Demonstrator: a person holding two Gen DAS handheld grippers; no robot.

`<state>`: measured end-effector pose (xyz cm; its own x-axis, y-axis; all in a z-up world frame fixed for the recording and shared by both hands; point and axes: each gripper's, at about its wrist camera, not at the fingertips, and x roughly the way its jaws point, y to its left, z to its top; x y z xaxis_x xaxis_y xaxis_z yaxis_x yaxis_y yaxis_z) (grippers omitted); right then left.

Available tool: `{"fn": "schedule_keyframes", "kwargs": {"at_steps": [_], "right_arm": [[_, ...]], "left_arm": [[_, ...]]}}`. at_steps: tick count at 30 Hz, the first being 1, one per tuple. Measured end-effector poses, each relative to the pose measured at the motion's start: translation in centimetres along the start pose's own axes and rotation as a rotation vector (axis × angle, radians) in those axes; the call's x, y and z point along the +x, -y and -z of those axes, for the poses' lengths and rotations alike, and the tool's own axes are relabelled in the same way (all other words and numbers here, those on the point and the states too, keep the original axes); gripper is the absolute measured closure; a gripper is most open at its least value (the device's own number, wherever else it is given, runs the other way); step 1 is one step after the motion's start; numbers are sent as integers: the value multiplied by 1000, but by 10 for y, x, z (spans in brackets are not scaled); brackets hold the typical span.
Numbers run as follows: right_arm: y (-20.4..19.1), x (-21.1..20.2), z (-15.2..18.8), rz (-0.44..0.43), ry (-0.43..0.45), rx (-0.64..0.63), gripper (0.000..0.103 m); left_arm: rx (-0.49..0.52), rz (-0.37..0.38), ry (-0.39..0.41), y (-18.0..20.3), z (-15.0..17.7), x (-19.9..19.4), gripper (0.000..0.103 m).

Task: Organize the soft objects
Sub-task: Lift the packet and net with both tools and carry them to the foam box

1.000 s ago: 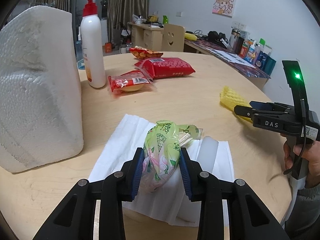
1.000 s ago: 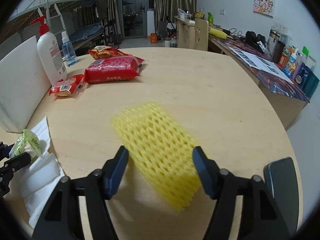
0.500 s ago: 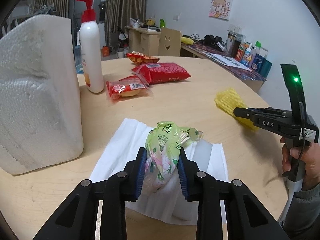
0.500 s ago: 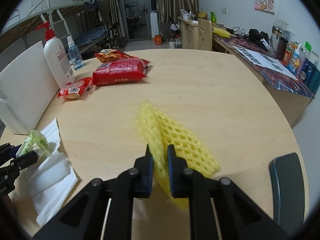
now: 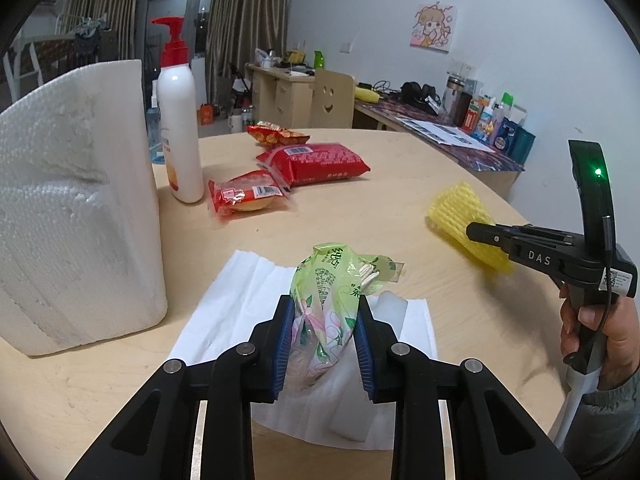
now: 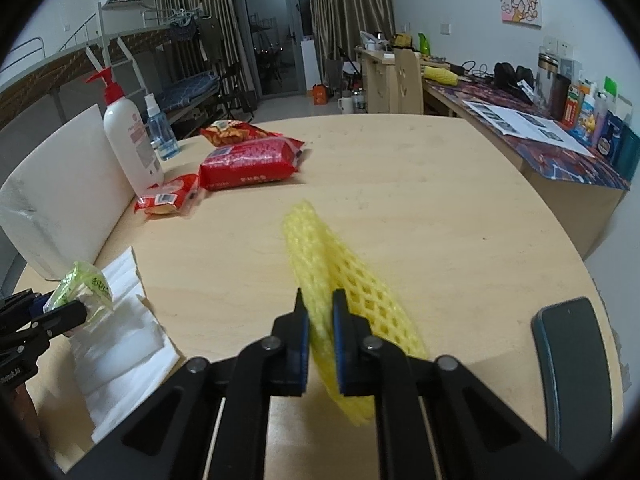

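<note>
Left gripper [image 5: 322, 344] is clamping the green tissue pack [image 5: 326, 304], fingers [image 5: 282, 354] pressing both sides, pack sitting over the white napkin [image 5: 240, 304] on the table [image 6: 420, 200]. Right gripper [image 6: 320, 342] is pinching the yellow foam net [image 6: 344, 296], fingers nearly together, net folding flat between them (it's squashing easily). Both items look raised off the table, can't confirm. Judgement: keeping grip light but steady, lifting straight up so the napkin isn't dragging along, then carrying both toward one grouping spot, clear of the lotion bottle [image 5: 178, 120] and red snack packs [image 5: 314, 162].
</note>
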<state>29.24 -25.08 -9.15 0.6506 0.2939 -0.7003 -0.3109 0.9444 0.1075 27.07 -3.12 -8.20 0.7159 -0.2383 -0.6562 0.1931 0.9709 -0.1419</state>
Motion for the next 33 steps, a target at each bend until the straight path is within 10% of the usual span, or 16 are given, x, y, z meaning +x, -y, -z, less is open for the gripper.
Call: {"fn": "schedule_keyframes", "kwargs": {"at_steps": [33], "right_arm": [[-23,-65,9,-71,155,11,90]], "left_arm": [[46,-30,107,12,7,-52,73]]}}
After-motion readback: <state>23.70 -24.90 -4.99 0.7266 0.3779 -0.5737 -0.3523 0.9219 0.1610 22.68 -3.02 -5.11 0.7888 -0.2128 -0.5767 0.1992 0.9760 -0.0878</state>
